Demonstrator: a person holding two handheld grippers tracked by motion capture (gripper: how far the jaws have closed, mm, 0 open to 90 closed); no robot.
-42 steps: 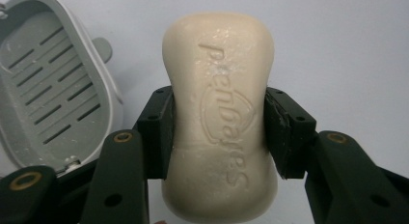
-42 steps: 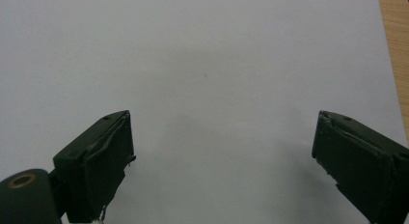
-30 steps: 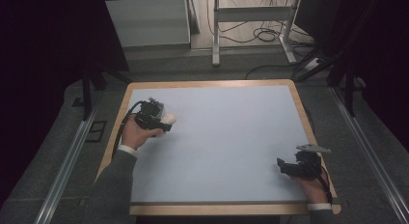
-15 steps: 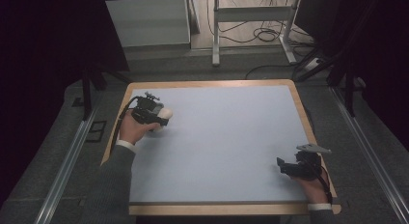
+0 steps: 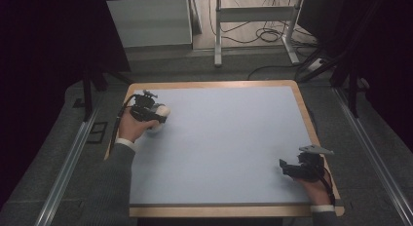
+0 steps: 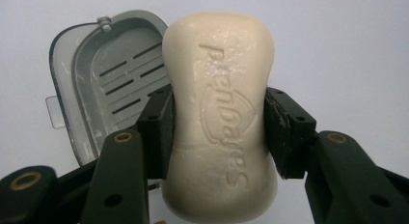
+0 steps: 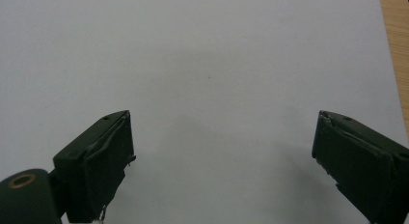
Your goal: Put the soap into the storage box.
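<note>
My left gripper (image 6: 217, 113) is shut on a cream bar of soap (image 6: 219, 64) with raised lettering, both pads pressing its narrow waist. Behind the soap lies an open grey soap dish (image 6: 111, 74) with a slotted floor, on the pale table. From above, the left gripper (image 5: 153, 111) sits near the table's far left corner with the soap (image 5: 163, 110) at its tip. My right gripper (image 5: 285, 166) rests near the front right of the table. Its jaws stand wide apart in the right gripper view (image 7: 222, 137), and only bare table lies between them.
The table top is a pale blue sheet (image 5: 229, 138) with a wooden rim (image 5: 304, 109). Past the far edge stand a white cabinet (image 5: 148, 21), a metal stand (image 5: 253, 14) and floor cables. Metal rails (image 5: 68, 162) run along both sides.
My left gripper has carried the soap a little toward the far left corner of the table. The right gripper has stayed where it was.
</note>
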